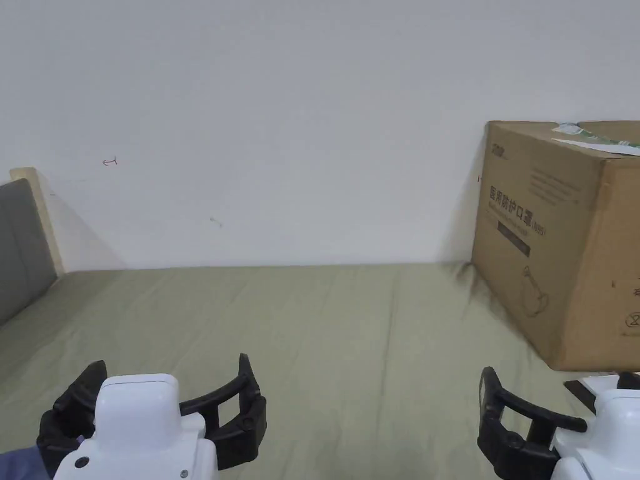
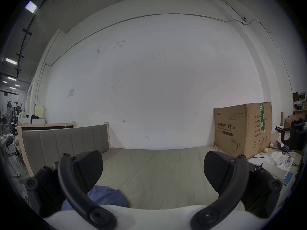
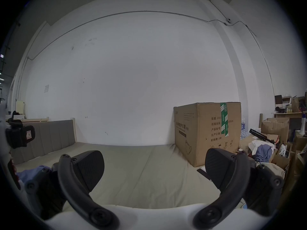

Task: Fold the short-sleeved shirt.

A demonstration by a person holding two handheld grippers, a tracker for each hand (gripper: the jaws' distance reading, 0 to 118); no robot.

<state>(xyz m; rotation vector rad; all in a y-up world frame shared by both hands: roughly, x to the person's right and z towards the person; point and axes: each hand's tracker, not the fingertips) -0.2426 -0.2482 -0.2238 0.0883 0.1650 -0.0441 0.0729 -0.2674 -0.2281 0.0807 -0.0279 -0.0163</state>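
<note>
The short-sleeved shirt (image 2: 108, 197) is a crumpled blue heap on the olive bed sheet (image 1: 350, 325), just below and left of my left gripper (image 2: 153, 154). A corner of the shirt (image 1: 11, 464) peeks in at the bottom left of the head view, and the shirt (image 3: 31, 173) lies at the far left in the right gripper view. My left gripper (image 1: 169, 367) hovers over the sheet's near left, jaws wide apart and empty. My right gripper (image 1: 558, 375) hovers at the near right. In its own view the right gripper (image 3: 154, 152) is open with nothing between its jaws.
A large cardboard box (image 1: 562, 250) stands on the bed's right side against the white wall. A grey padded headboard (image 1: 22, 244) closes off the left end. Papers, a white box and a phone (image 2: 288, 178) lie beside the box, with more cartons (image 3: 275, 129) beyond.
</note>
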